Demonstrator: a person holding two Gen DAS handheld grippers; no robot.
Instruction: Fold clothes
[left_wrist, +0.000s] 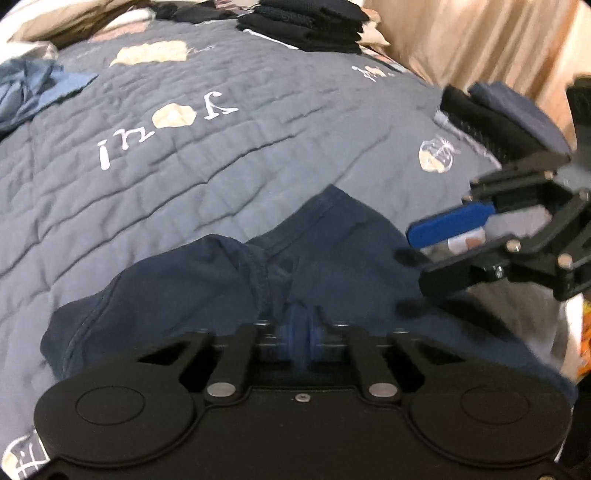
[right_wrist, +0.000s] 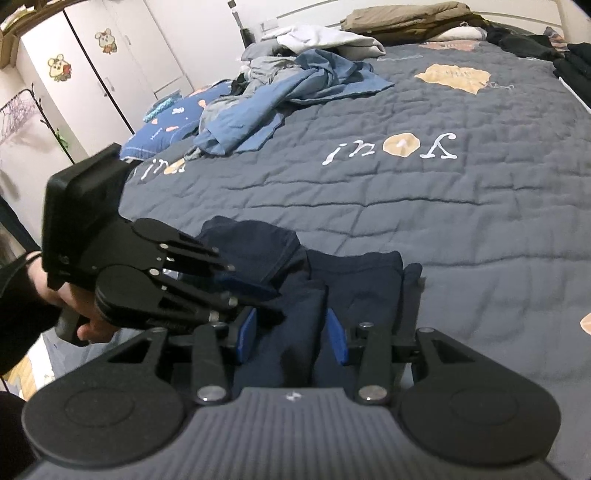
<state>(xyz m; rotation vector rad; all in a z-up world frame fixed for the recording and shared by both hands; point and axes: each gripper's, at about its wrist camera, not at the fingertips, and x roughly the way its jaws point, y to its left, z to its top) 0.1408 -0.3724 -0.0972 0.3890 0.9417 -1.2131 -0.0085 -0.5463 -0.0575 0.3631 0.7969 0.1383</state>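
Observation:
A dark navy garment lies bunched on the grey quilted bedspread close in front of both grippers; it also shows in the right wrist view. My left gripper is shut on a fold of it, its blue pads pressed together. My right gripper is open, its blue pads standing on either side of a raised fold of the garment. In the left wrist view the right gripper comes in from the right, at the garment's edge.
A stack of folded black clothes sits at the far side of the bed. A heap of blue and grey clothes lies at the far left, with a tan blanket behind it. White wardrobes stand beyond.

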